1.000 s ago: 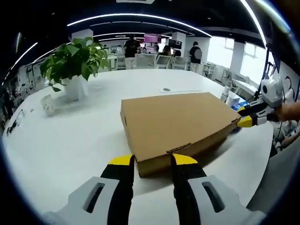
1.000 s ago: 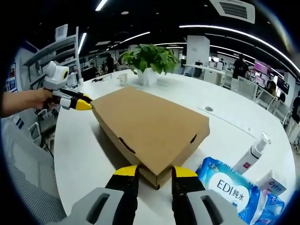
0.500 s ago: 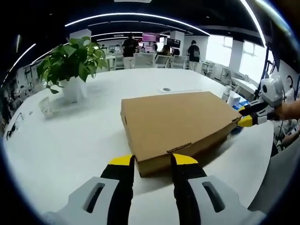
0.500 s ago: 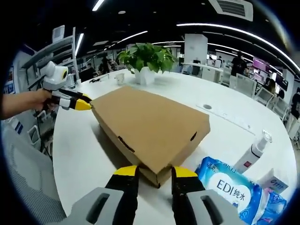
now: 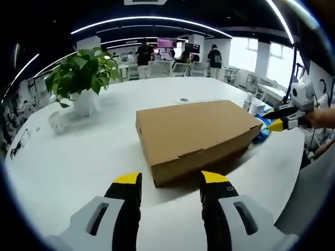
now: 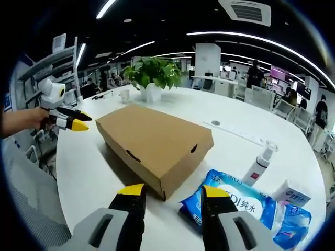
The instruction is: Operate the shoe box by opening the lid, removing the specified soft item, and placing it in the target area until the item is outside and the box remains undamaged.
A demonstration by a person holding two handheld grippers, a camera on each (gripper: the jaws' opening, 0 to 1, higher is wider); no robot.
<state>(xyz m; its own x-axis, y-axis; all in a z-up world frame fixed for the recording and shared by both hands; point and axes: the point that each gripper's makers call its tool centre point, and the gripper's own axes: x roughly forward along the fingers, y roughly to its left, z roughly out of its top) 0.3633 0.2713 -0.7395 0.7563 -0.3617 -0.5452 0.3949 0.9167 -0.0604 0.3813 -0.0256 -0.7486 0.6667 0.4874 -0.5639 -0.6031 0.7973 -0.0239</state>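
Shoe box, the plain brown cardboard one (image 5: 194,136), lies closed on your white round desk (image 5: 78,157) straight ahead of your left gripper (image 5: 171,184), jaws apart and off the cardboard, a short end with its lid tab toward you. Your right gripper (image 5: 280,124) hovers by the far right corner.

From the right gripper view, the box (image 6: 154,144) runs away leftward, its near corner just ahead of the parted gripper (image 6: 172,194). The soft item is presumably inside, unseen; a blue wipes pack (image 6: 230,201) lies beside it.

The left gripper (image 5: 170,182) is held with jaws parted. The right gripper (image 6: 174,191) is likewise held agape.
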